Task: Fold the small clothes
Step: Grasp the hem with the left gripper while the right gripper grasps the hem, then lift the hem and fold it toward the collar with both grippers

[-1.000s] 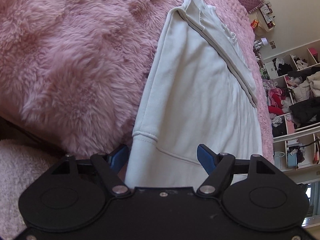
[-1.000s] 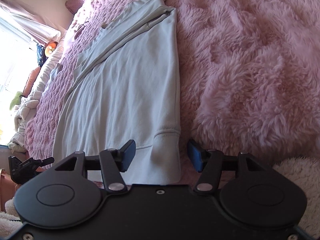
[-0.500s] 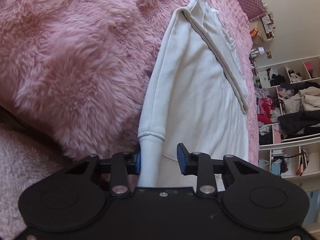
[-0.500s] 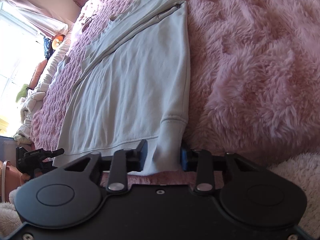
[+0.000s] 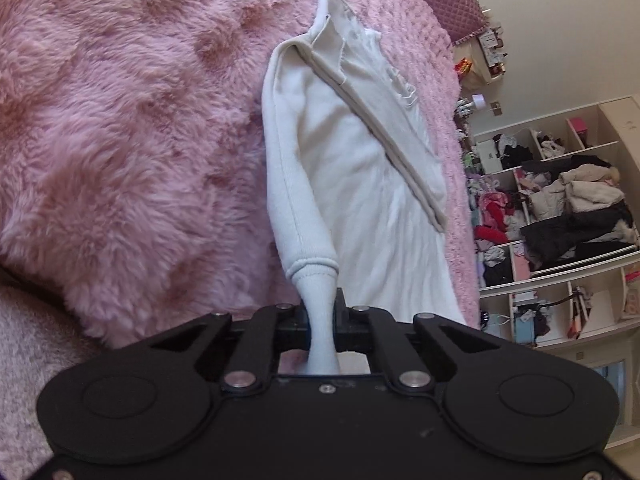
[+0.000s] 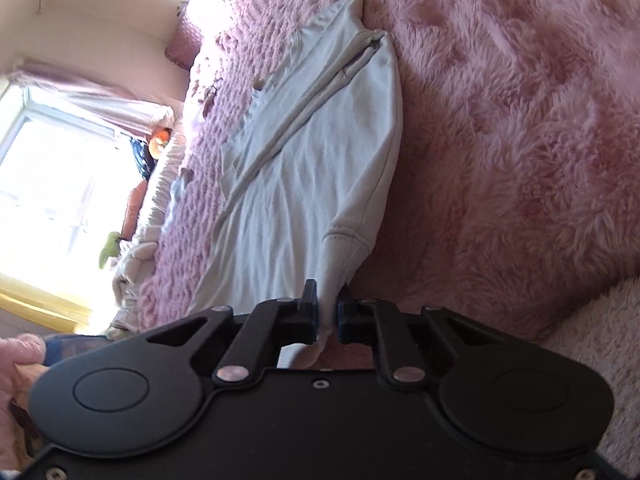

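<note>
I have the cream-white sweatshirt (image 5: 360,184) spread lengthwise on the fluffy pink fur blanket (image 5: 120,140) that covers the bed, its far end running away from me toward the quilted pink pillow (image 5: 452,4). My left gripper (image 5: 323,316) is clamped tight on one ribbed hem corner of the sweatshirt; the cloth is squeezed into a narrow neck between the fingers (image 5: 341,306) and passes back behind them. My right gripper (image 6: 327,316) grips the opposite hem corner, its blue-padded fingers (image 6: 310,312) pressed together on a thin fold of fabric. Both pinched corners are raised off the blanket while the rest of the sweatshirt lies flat on it. Beyond the bed stand cluttered white shelves (image 5: 560,208).
</note>
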Tool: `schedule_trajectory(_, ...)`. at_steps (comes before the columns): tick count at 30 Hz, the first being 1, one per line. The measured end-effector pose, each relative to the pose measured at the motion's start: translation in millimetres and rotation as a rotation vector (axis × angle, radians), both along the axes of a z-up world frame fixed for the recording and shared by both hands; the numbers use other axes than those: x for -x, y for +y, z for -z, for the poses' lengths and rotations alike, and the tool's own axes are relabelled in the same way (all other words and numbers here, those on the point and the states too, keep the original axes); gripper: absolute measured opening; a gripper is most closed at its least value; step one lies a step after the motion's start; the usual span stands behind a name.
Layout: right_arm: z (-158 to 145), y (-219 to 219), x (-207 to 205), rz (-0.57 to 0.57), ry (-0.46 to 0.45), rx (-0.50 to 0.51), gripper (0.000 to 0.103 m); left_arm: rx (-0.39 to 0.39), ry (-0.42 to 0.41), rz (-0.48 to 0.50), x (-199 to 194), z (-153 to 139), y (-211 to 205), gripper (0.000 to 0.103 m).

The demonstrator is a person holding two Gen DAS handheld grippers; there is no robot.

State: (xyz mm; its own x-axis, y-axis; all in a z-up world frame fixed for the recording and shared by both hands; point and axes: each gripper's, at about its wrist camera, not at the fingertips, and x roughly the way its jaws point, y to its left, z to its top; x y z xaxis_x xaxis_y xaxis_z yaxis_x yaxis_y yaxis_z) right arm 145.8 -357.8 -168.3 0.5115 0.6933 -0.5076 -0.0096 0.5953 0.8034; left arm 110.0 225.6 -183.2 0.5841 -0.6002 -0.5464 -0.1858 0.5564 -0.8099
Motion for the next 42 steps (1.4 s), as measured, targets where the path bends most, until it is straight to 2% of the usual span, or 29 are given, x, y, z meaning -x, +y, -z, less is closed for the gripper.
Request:
schedule_trajectory(2,0.7,-2.6,-0.6,0.021,0.003,-0.045,0.009,0.015,-0.02,-0.007,-4.7,-5.5,0.3,0.003)
schedule_trajectory(6,2.2,-1.3,-7.2,0.029,0.018,-0.044,0.009,0.061,-0.041,-0.021,-20.3,-11.7,-0.9,0.003)
schedule_trajectory(10,-2.5,-6.0,-19.6,0.069,0.009,-0.101,0.009,-0.007,-0.095,0.01,-43.7,-28.8,-4.4,0.003)
schedule_trajectory(15,-17.1,-15.9,-56.5,0.137,-0.007,-0.172,0.009,0.022,-0.128,-0.001,-93.0,-44.1,3.0,0.003)
schedule_trajectory(21,-46.3,-19.7,-144.2,0.19,-0.057,-0.177,0.009,-0.033,-0.194,0.028,-193.2,-75.9,15.1,0.003)
schedule_trajectory(26,-65.3,-16.5,-240.1,0.248,-0.119,-0.175,0.009,-0.049,-0.229,-0.025,-300.7,-85.3,30.1,0.004)
schedule_trajectory(27,-65.6,-14.3,-257.0,0.251,-0.126,-0.177,0.012,-0.063,-0.242,-0.058,-323.6,-82.7,31.5,0.012)
schedule_trajectory(28,-63.9,-11.4,-278.1,0.259,-0.129,-0.162,0.013,-0.083,-0.243,-0.099,-341.5,-76.7,32.9,0.027)
schedule_trajectory(29,-60.5,-9.5,-294.5,0.289,-0.123,-0.142,0.03,-0.106,-0.222,-0.129,-358.9,-69.3,34.5,0.068)
schedule_trajectory(30,-57.1,-8.5,-307.6,0.344,-0.11,-0.113,0.06,-0.139,-0.189,-0.175,-372.2,-61.8,36.2,0.067)
schedule_trajectory(31,-53.5,-7.8,-319.0,0.398,-0.106,-0.073,0.071,-0.162,-0.148,-0.229,-383.4,-53.3,38.0,0.067)
schedule_trajectory(32,-50.1,-8.0,-325.4,0.422,-0.103,-0.057,0.072,-0.167,-0.106,-0.26,-390.6,-46.3,40.9,0.067)
schedule_trajectory(34,-41.4,-8.8,-324.8,0.391,-0.106,-0.086,0.072,-0.111,-0.11,-0.278,-384.1,-36.0,46.3,0.067)
schedule_trajectory(36,-36.1,-5.0,-305.9,0.324,-0.113,-0.112,0.072,-0.032,-0.131,-0.246,-358.1,-26.8,49.9,0.067)
schedule_trajectory(40,-25.1,5.0,-235.8,0.176,-0.093,-0.062,0.072,-0.025,-0.086,-0.167,-295.0,-22.7,43.6,0.068)
schedule_trajectory(42,-17.2,6.6,-202.6,0.152,-0.07,-0.036,0.072,-0.031,-0.068,-0.158,-260.9,-19.4,39.9,0.068)
